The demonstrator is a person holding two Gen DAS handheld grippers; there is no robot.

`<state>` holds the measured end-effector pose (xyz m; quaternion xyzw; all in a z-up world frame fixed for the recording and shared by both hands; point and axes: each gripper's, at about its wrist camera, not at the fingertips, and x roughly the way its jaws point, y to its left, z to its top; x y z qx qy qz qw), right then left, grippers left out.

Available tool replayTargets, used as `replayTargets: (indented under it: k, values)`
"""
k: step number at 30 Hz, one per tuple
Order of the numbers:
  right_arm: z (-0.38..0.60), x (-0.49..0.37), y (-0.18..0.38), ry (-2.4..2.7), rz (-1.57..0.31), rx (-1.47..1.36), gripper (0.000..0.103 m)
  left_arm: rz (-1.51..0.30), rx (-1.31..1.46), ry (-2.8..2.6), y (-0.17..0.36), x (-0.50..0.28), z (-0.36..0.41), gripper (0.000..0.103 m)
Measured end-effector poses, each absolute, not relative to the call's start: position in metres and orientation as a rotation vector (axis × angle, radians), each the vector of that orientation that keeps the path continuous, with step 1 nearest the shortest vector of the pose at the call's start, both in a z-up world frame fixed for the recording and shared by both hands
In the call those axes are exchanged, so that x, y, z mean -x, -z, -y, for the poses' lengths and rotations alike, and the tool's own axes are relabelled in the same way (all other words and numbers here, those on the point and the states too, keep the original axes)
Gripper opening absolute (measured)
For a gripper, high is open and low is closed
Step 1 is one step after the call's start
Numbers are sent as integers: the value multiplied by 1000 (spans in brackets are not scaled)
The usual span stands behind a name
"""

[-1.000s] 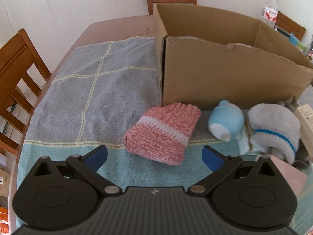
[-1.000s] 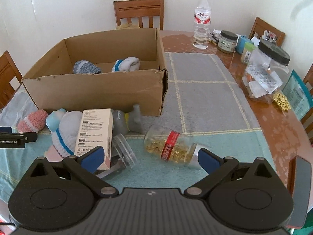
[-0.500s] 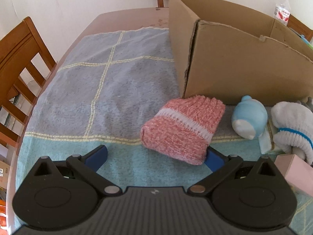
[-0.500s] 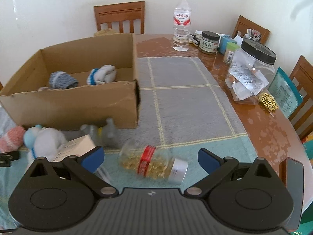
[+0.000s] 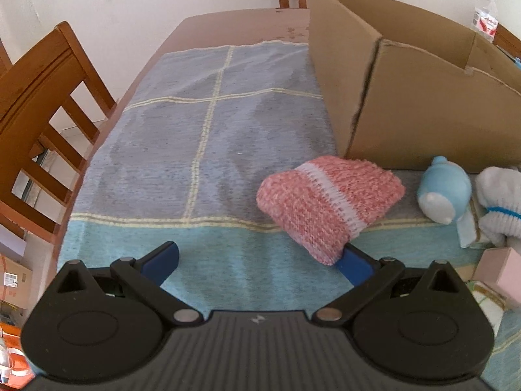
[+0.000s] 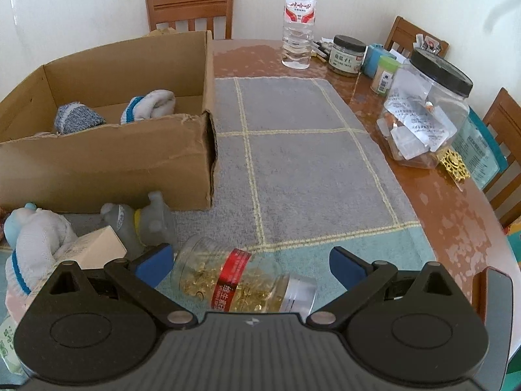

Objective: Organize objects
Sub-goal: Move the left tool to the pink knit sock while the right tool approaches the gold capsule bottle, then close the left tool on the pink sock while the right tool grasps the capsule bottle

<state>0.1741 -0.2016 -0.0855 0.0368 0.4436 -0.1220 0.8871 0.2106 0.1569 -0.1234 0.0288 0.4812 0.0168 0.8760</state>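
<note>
Both grippers stood wide open; the left gripper (image 5: 257, 260) had its right fingertip hidden under the pink sock (image 5: 329, 202). Beneath the right gripper (image 6: 249, 262), the capsule bottle (image 6: 244, 280) was partly cut off. Two rolled socks (image 6: 114, 110) lay in the cardboard box (image 6: 107, 159).

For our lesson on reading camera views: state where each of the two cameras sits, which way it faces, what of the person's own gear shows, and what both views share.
Left wrist: sits on the left gripper, facing forward over the pink knitted sock; only its open fingers show.
Right wrist: sits on the right gripper, facing forward over the lying capsule bottle; only its open fingers show.
Shared: the cardboard box, the blue toy and the white sock.
</note>
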Motion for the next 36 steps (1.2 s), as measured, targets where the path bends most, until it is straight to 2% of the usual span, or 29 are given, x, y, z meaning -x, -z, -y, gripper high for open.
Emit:
replayTargets:
  k: [13,27,36]
  values:
    - [226,-138,94,318,-1013,-75,103,-1035,-25,-43,117,-209,-163,102]
    - [232,-145,92,292,-975,-106,103,-1003,125,-23,121,-245,-129,102]
    - [235,-150,91,268,-970,-104,103,-1003,118,-50,123,-237,-144,102]
